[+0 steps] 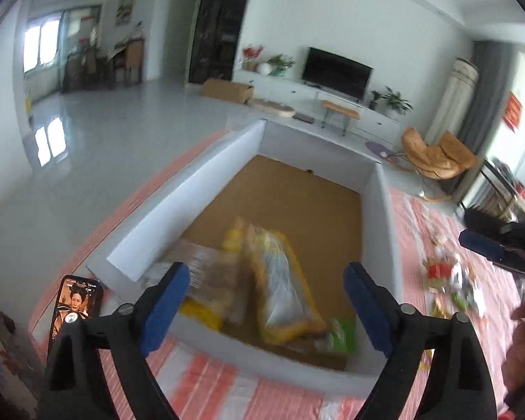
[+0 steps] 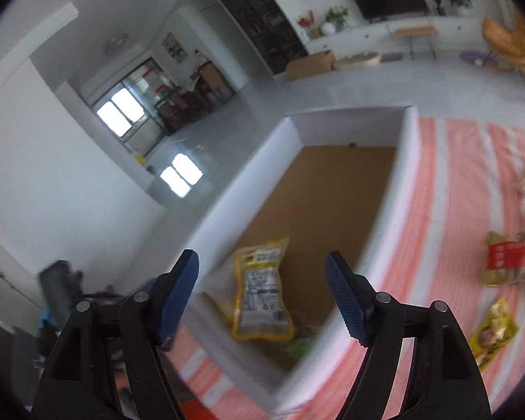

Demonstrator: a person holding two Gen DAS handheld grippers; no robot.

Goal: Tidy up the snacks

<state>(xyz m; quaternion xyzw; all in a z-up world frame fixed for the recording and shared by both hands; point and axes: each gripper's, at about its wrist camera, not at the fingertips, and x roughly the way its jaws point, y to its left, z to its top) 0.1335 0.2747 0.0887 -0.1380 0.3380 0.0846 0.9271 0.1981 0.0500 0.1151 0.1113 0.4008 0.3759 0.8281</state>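
A white-walled box (image 1: 178, 206) with a brown cardboard floor sits on the striped cloth. A yellow-edged snack bag (image 1: 287, 280) lies in its near end, on other packets; it also shows in the right wrist view (image 2: 260, 287), inside the box (image 2: 385, 210). My left gripper (image 1: 266, 311) is open and empty above the box's near end. My right gripper (image 2: 262, 297) is open and empty above the same end; it shows at the right edge of the left wrist view (image 1: 497, 248). Loose snack packets (image 2: 507, 262) lie on the cloth to the right (image 1: 448, 280).
A phone (image 1: 75, 304) playing a video lies left of the box. The pink and white striped cloth (image 2: 455, 182) covers the surface. Behind are a grey floor, a TV stand (image 1: 332, 94), a cardboard box (image 1: 227, 91) and a tan chair (image 1: 437, 154).
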